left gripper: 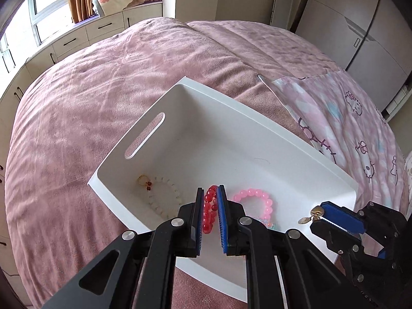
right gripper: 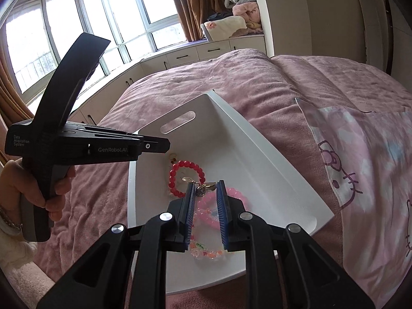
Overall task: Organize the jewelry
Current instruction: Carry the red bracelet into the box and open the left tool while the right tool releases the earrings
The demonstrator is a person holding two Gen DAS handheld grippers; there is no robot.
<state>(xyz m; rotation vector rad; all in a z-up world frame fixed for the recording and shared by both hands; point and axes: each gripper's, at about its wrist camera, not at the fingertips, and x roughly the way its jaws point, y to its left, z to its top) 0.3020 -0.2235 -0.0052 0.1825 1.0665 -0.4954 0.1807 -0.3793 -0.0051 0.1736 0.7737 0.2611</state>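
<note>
A white handled bin (left gripper: 257,139) on the pink bed holds bracelets — white-beaded (left gripper: 164,195) at nine o'clock, pink-beaded (left gripper: 257,198) at three; red-beaded (left gripper: 209,211) and gold heart charm (left gripper: 316,210) — gripped in tongs.

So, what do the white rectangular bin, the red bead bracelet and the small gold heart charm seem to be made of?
White rectangular bin: probably moulded plastic with a matte finish; smooth walls, rounded corners, a cut-out handle slot.
Red bead bracelet: translucent glossy beads, glass or resin; I cannot tell which.
Small gold heart charm: looks like polished gold-coloured metal, with bright highlights; plating or solid is not visible.
</note>
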